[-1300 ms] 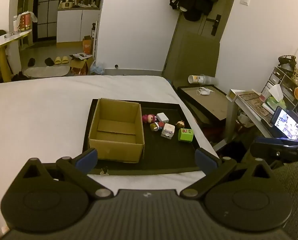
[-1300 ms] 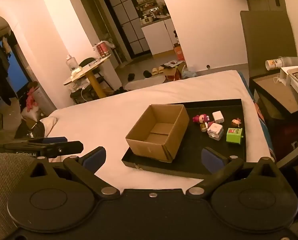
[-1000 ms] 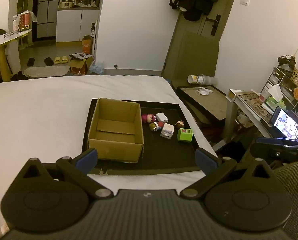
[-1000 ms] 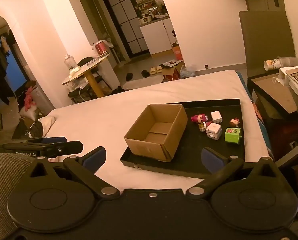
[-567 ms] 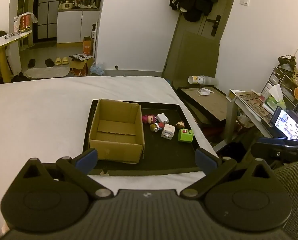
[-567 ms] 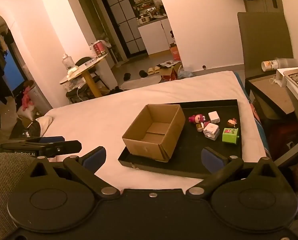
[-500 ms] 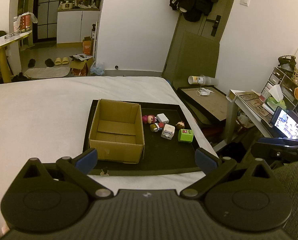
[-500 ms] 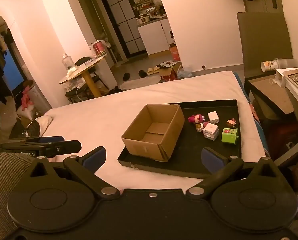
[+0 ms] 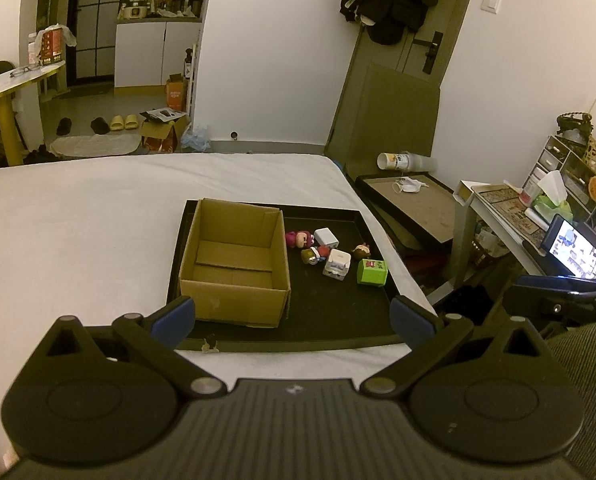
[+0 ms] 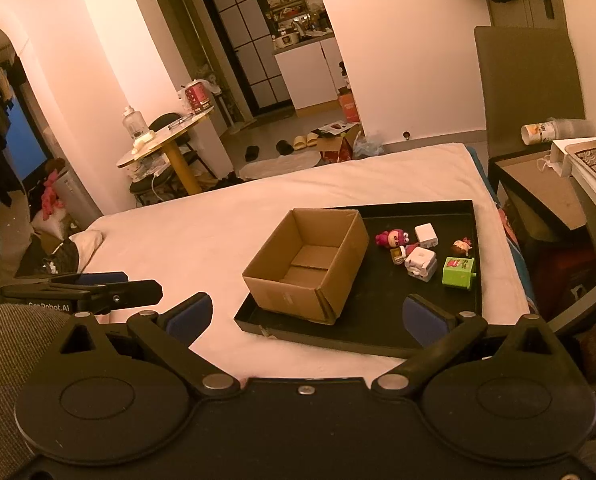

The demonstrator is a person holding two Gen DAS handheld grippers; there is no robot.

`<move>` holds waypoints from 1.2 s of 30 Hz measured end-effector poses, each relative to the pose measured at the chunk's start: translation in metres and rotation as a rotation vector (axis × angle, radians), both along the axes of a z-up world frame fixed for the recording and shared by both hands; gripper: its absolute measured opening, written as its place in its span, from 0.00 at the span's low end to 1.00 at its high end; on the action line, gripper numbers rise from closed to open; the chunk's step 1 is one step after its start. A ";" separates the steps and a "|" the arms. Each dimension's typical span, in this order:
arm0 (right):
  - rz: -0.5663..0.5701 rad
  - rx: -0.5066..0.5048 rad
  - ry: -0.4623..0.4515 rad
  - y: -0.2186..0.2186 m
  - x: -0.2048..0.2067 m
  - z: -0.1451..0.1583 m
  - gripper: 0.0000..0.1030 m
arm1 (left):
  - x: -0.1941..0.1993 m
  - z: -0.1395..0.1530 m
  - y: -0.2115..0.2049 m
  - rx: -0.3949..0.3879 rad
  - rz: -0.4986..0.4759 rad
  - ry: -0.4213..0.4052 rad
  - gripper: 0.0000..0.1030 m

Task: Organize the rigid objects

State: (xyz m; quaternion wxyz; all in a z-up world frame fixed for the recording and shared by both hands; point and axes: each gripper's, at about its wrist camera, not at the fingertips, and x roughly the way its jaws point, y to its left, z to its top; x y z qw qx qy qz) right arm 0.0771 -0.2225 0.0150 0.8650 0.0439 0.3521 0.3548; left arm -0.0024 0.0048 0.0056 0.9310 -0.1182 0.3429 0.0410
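Observation:
An empty open cardboard box [image 9: 236, 264] [image 10: 309, 264] stands on the left part of a black tray [image 9: 329, 316] [image 10: 417, 320] on a white bed. To its right on the tray lie several small toys: a pink figure [image 9: 298, 238] [image 10: 391, 237], a white cube [image 9: 326, 237] [image 10: 426, 235], a white robot-like block [image 9: 336, 264] [image 10: 419, 265], a green cube [image 9: 371, 272] [image 10: 459, 273] and a small brown figure [image 9: 361, 250] [image 10: 461, 246]. My left gripper [image 9: 292, 318] and right gripper [image 10: 307, 316] both stand open, well short of the tray, holding nothing.
The white bed [image 9: 78, 216] stretches left of the tray. Right of it are a low dark side table [image 9: 413, 204], a cluttered desk with a lit phone [image 9: 573, 248], and a door. The other gripper [image 10: 82, 290] shows at the left of the right wrist view.
Both views have drifted only slightly; the tray sits a little farther and lower left in the right wrist view. Nothing on the tray has moved and both grippers stay open.

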 end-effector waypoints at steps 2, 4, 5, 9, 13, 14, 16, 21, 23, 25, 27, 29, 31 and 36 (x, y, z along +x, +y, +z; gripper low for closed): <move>0.002 0.000 0.003 0.002 -0.001 0.000 1.00 | 0.000 0.001 0.000 0.003 0.003 -0.002 1.00; 0.006 -0.002 0.003 0.003 -0.001 0.001 1.00 | -0.001 0.001 0.000 0.004 0.006 -0.004 1.00; 0.004 -0.002 0.003 0.002 0.000 0.001 1.00 | -0.001 0.001 0.000 0.004 0.007 -0.004 1.00; 0.002 -0.005 -0.001 0.003 -0.002 0.001 1.00 | -0.001 0.000 -0.001 0.006 0.007 -0.006 1.00; 0.006 0.000 0.006 0.005 -0.001 0.000 1.00 | -0.002 0.000 -0.001 0.003 0.010 -0.006 1.00; 0.005 -0.001 0.005 0.005 -0.001 0.000 1.00 | -0.003 0.000 -0.001 0.004 0.010 -0.005 1.00; 0.005 0.000 0.006 0.004 0.000 0.000 1.00 | -0.003 -0.001 -0.001 0.007 0.009 -0.006 1.00; 0.005 -0.001 0.006 0.004 0.002 -0.001 1.00 | -0.004 -0.001 0.000 0.003 0.009 -0.005 1.00; 0.006 0.001 0.006 0.003 0.002 -0.001 1.00 | -0.004 0.000 0.000 0.005 0.008 -0.007 1.00; 0.006 0.002 0.007 0.003 0.002 -0.001 1.00 | -0.004 0.000 0.000 0.009 0.006 -0.014 1.00; 0.005 0.001 0.007 0.004 0.001 -0.001 1.00 | -0.005 0.001 -0.001 0.012 0.007 -0.017 1.00; 0.004 0.000 0.006 0.004 0.001 -0.001 1.00 | -0.004 0.001 -0.001 0.007 0.008 -0.014 1.00; 0.006 0.000 0.005 0.004 0.001 -0.001 1.00 | -0.004 0.001 -0.001 0.004 0.009 -0.012 1.00; 0.005 -0.001 0.004 0.004 0.001 -0.002 1.00 | -0.003 0.000 0.000 -0.002 0.009 -0.010 1.00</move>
